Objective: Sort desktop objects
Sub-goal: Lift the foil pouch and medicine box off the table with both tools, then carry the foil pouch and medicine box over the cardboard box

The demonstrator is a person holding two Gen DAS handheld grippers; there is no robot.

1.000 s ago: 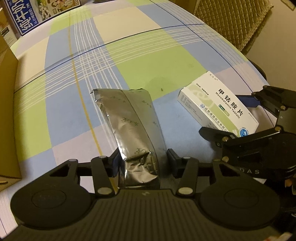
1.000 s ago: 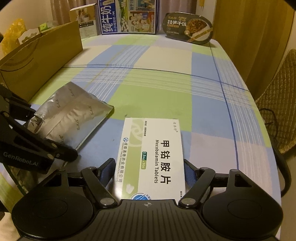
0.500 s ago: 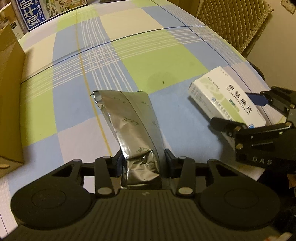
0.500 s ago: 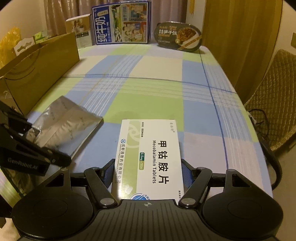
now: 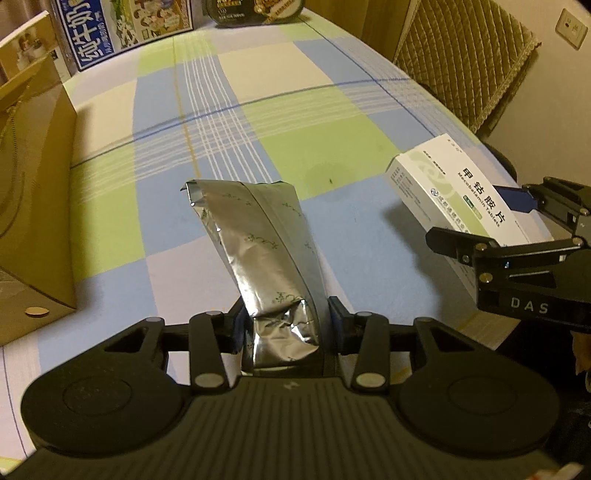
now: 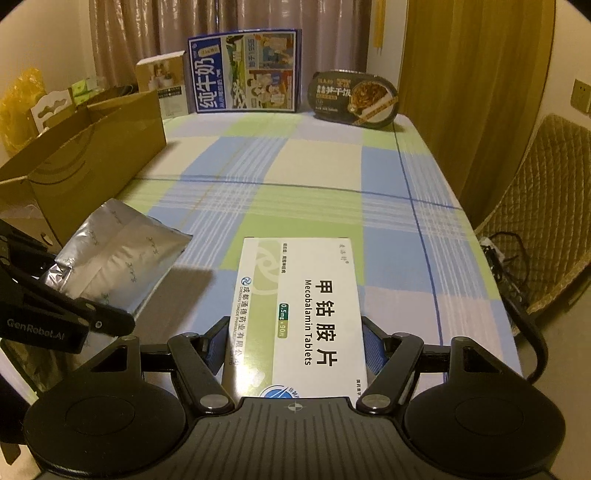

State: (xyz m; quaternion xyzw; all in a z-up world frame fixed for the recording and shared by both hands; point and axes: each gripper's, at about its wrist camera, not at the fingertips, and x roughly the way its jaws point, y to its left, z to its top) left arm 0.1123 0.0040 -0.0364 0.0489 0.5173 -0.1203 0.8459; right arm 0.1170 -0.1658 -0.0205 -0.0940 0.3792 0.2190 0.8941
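left wrist: steeply down, close over tablecloth (image 5: 332, 155) | right wrist: shallower, toward curtain (image 6: 229, 22) | shared: tablecloth centre

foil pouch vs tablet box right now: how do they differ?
The foil pouch is silver, soft and crumpled where pinched; the tablet box is white and green, rigid, with printed text. The left gripper holds the pouch, the right gripper the box. Both are clamped at their near end, off the checked tablecloth.
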